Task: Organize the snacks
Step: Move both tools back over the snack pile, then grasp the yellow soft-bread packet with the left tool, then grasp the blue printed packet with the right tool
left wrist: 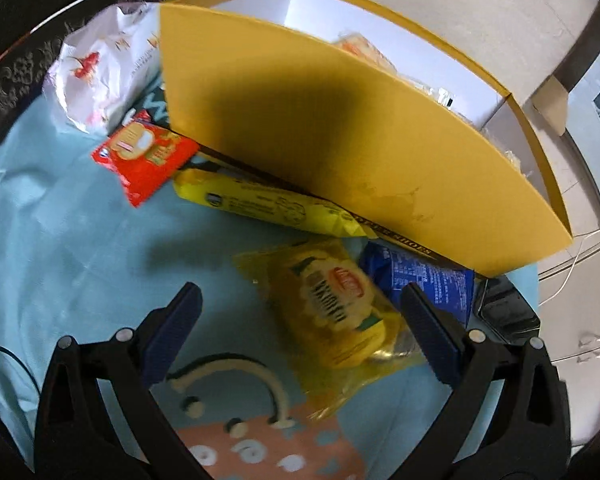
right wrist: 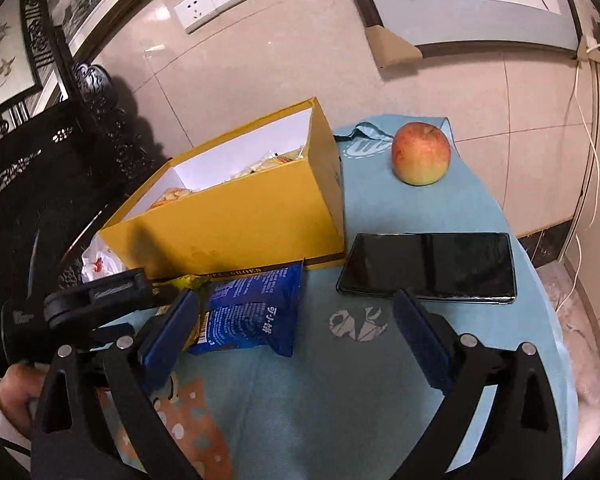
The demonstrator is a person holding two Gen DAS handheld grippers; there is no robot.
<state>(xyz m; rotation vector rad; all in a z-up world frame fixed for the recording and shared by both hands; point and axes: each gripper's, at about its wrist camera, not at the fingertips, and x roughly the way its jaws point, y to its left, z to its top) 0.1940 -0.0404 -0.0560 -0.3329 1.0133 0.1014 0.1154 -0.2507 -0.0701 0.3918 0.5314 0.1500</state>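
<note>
Several snacks already lie in the yellow box (right wrist: 236, 216), but five packets remain on the bench (right wrist: 380, 400) beside it. Both claws, left claw (left wrist: 300, 312) and right claw (right wrist: 296, 312), are spread and empty; the yellow packet (left wrist: 336, 312) lies between the left one's pads, the blue packet (right wrist: 252, 312) just beside the right's.

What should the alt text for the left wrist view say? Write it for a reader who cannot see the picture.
The open left gripper hangs over a clear yellow snack packet on a light blue cloth. Beyond it lie a blue packet, a long yellow packet, a red packet and a white bag, all beside an open yellow box already holding snacks.
</note>
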